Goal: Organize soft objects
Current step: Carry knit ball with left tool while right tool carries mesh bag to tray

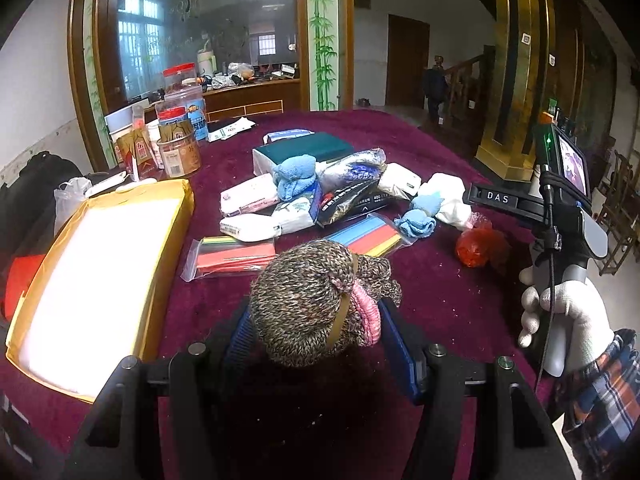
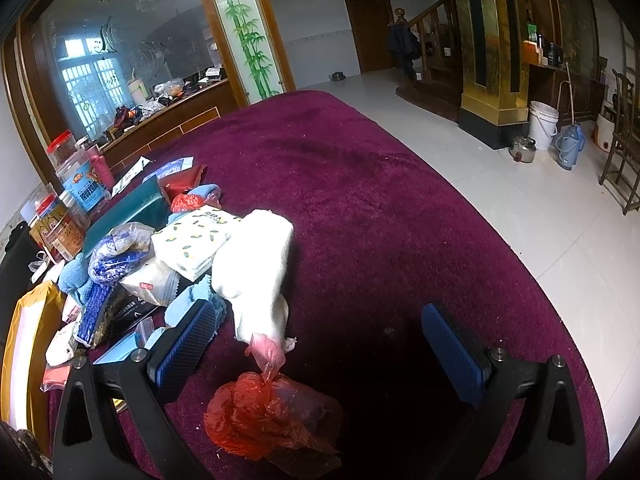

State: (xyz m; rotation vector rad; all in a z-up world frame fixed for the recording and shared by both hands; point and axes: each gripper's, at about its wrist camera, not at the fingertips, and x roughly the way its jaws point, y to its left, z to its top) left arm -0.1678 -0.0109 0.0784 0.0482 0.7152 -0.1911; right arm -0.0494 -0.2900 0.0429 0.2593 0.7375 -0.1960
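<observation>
My left jaws are clamped on the knit bundle, which hangs just above the table, nearer to me than the pile and beside the yellow box. It is a rolled, speckled brown-and-grey knit, coarse and springy, bound by a tan band, with a pink cuff poking out at one side. I judge it light and squashy; it gives under the pads and won't slip on their ribbed blue faces. Best hold is across the fat middle, where I have it, not on the loose cuff end.

The box, I reckon, is where it goes: open, shallow, card walls, a smooth white floor.

The pile lies beyond the bundle: blue terry cloths, soft white tissue packs, crinkly film bags, flat sleeves of coloured sheets.

My right jaws stand wide apart, holding nothing. Between them on the plush maroon cloth lies a red plastic bag, thin and rustly, and past it a white towel, thick and limp.
</observation>
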